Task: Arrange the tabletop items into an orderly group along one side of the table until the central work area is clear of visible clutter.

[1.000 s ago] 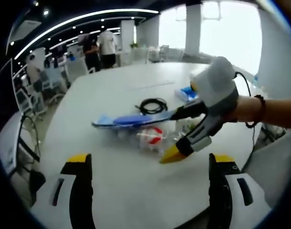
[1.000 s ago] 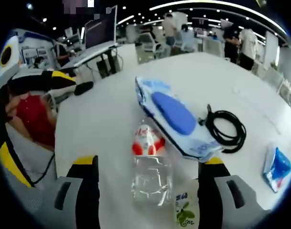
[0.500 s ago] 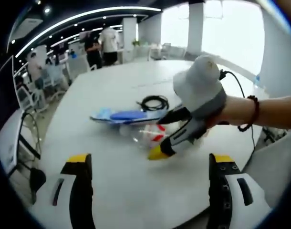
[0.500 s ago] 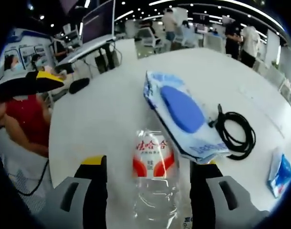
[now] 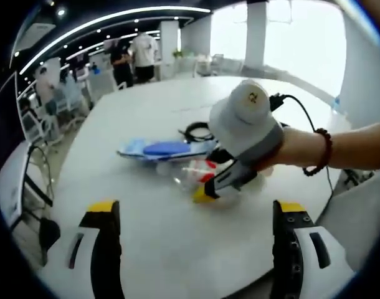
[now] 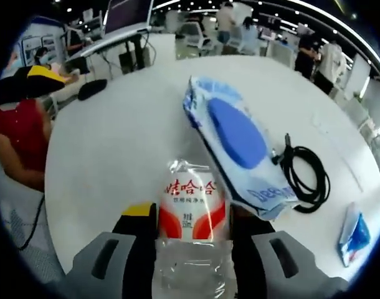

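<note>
A clear plastic water bottle (image 6: pixel 191 237) with a red-and-white label lies on its side near the front of the white table (image 6: pixel 109 143), and the right gripper (image 6: pixel 189 229) has its two yellow-tipped jaws pressed against the bottle's flanks, one on each side, apparently clamped on it. In the left gripper view the same gripper, held by a hand (image 5: pixel 289 146) with a bead bracelet at the wrist, bears down on the bottle (image 5: pixel 191 177) in the middle of the tabletop. The left gripper (image 5: pixel 196 218) hangs over bare table nearer the person, its jaws wide apart and holding nothing.

Just behind the bottle, and touching or overlapping it, lies a blue-and-white soft packet (image 6: pixel 237 146). Beside the packet's far edge sits a coiled black cable (image 6: pixel 308 177), and farther toward the table's edge a smaller blue packet (image 6: pixel 352 233) lies apart from the rest. Beyond the table stand office desks and several people.

The tidying appears to be at an early stage: all four items sit scattered across the central area, none lined up along a side. The bottle looks to be the first piece in hand; the packet, cable and small packet remain to be moved.
</note>
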Demonstrator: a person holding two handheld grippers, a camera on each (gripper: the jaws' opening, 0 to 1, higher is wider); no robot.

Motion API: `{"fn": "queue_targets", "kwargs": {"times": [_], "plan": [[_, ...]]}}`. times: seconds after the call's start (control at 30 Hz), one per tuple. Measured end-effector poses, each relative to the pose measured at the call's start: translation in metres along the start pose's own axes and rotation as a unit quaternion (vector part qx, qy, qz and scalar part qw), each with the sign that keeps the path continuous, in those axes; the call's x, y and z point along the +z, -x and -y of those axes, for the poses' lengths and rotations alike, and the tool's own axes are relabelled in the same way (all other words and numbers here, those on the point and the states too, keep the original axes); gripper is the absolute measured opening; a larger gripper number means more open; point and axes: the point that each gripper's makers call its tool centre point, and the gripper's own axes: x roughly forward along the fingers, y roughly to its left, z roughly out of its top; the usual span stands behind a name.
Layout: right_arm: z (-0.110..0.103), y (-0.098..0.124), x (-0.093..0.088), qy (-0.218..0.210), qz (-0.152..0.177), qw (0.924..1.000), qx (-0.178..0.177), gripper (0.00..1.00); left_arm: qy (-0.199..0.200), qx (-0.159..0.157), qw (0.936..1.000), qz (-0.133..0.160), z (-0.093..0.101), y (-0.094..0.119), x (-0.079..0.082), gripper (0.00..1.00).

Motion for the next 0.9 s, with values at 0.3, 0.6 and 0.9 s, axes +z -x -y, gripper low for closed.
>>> {"fn": "queue_targets", "kwargs": {"times": [0.3,0.6,0.9], "plan": [[0.000,0.000,0.001,-0.012,0.005,0.9999,0.006,0.47,0.003,0.002,1.0000,-0.002,-0.002,0.000,-0.001,0.99],[-0.001,0.012,0.022,0.003,0.047,0.9989,0.009,0.39,0.010,0.007,0.9999,0.000,-0.005,0.001,0.000,0.99],[-0.008,0.015,0.019,0.030,0.045,0.9985,0.007,0.36,0.009,0.008,0.9999,-0.003,-0.005,0.000,-0.002,0.99]]}}
